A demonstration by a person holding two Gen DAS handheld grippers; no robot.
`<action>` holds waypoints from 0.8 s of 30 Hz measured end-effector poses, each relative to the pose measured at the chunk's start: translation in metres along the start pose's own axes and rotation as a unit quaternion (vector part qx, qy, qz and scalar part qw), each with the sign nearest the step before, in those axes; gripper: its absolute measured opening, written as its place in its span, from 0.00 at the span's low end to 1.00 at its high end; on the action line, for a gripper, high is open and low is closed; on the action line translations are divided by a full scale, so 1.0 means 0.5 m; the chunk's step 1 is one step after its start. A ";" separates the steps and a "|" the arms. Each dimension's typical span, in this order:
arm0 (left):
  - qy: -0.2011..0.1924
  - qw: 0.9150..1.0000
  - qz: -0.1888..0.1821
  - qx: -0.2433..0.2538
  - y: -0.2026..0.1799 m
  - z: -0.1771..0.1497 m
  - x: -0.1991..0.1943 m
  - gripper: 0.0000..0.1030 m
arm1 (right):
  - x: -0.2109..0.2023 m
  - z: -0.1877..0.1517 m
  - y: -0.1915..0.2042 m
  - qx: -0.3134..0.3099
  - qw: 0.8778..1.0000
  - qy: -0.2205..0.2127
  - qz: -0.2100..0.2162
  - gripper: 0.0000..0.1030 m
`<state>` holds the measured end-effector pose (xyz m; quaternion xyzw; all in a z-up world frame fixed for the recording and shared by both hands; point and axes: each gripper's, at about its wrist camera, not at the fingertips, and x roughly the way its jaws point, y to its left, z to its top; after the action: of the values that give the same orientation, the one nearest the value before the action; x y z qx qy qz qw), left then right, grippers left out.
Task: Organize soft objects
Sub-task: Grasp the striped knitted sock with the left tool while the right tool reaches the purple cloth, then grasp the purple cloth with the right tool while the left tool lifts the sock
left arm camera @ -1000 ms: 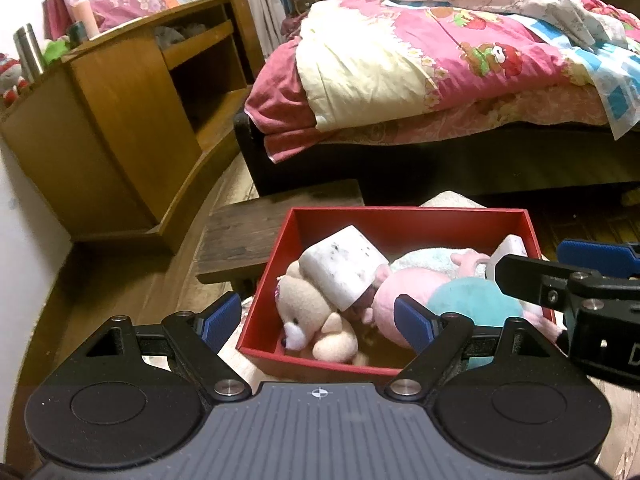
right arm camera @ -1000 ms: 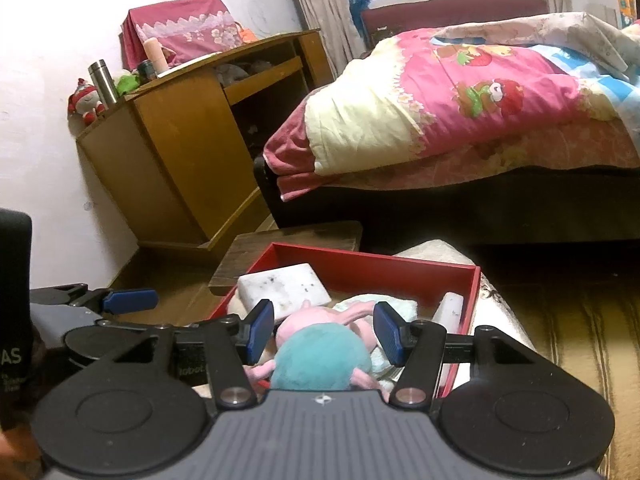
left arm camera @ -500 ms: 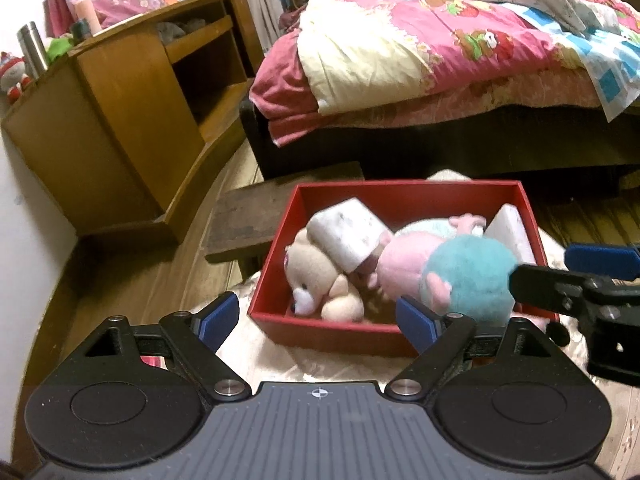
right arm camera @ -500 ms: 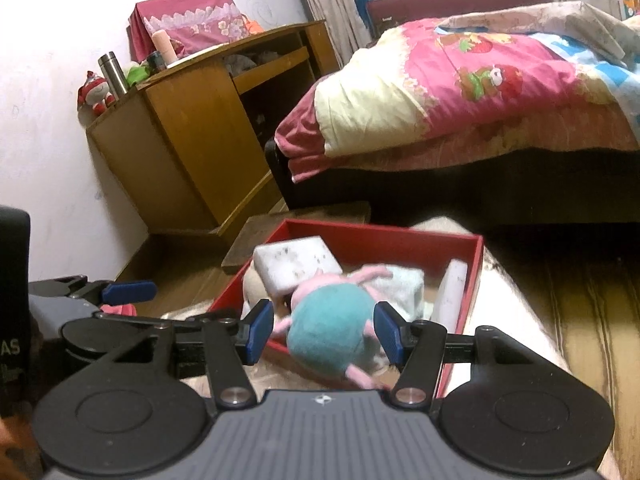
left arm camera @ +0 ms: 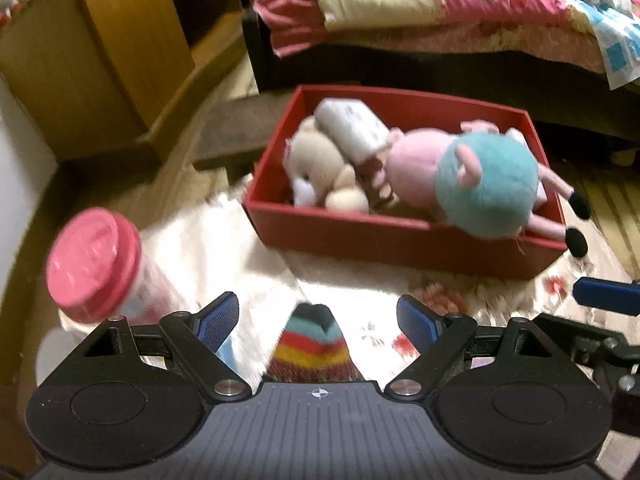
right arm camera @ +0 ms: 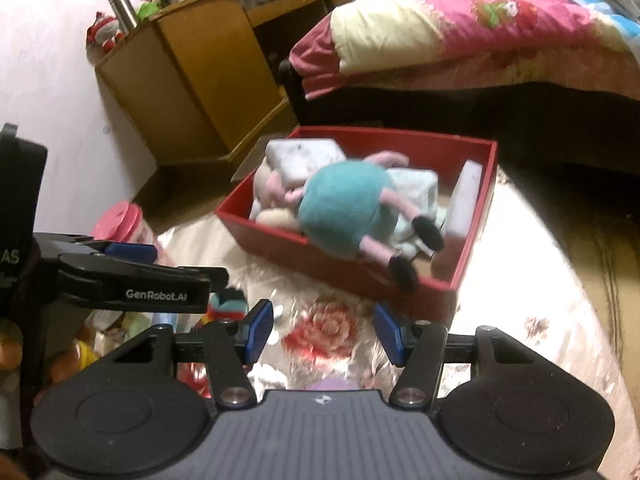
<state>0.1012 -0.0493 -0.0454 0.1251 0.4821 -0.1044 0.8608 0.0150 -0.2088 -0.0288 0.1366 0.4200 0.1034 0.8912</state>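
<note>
A red box (left arm camera: 400, 236) sits on a floral cloth and holds a pink plush pig in a teal dress (left arm camera: 480, 184), a beige bear (left arm camera: 316, 164) and a white speckled block (left arm camera: 352, 128). The pig's legs hang over the box's near wall (right arm camera: 400, 276). My left gripper (left arm camera: 318, 312) is open, low over the cloth in front of the box. The toe of a striped sock (left arm camera: 310, 344) lies between its fingers, untouched. My right gripper (right arm camera: 324, 322) is open with only cloth between its fingers. It hovers to the right of the left gripper (right arm camera: 172, 264).
A jar with a pink lid (left arm camera: 92, 260) stands on the cloth to the left of the left gripper. A wooden cabinet (right arm camera: 192, 68) is at the back left, and a bed with pink covers (left arm camera: 460, 12) lies behind the box. Small items are piled at the left (right arm camera: 80, 352).
Both grippers have drawn back from the box and sunk, tilting further down. The sock and the pink-lidded jar have come into view. The pig stays in the box.
</note>
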 end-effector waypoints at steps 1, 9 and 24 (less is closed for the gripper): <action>0.005 1.000 -0.003 0.001 0.000 -0.004 0.004 0.81 | 0.001 -0.005 0.003 -0.003 1.000 0.004 0.000 0.27; 0.069 0.998 -0.005 0.015 -0.020 -0.032 0.095 0.81 | 0.023 -0.045 0.021 -0.031 0.998 0.051 0.003 0.34; 0.103 0.995 -0.007 0.002 -0.024 -0.042 0.143 0.25 | 0.054 -0.063 -0.006 -0.045 0.993 0.110 0.005 0.34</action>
<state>0.1174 -0.0580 -0.1188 0.1334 0.5685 -0.0975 0.8060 0.0076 -0.1986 -0.0686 0.0862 0.5099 0.1407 0.8443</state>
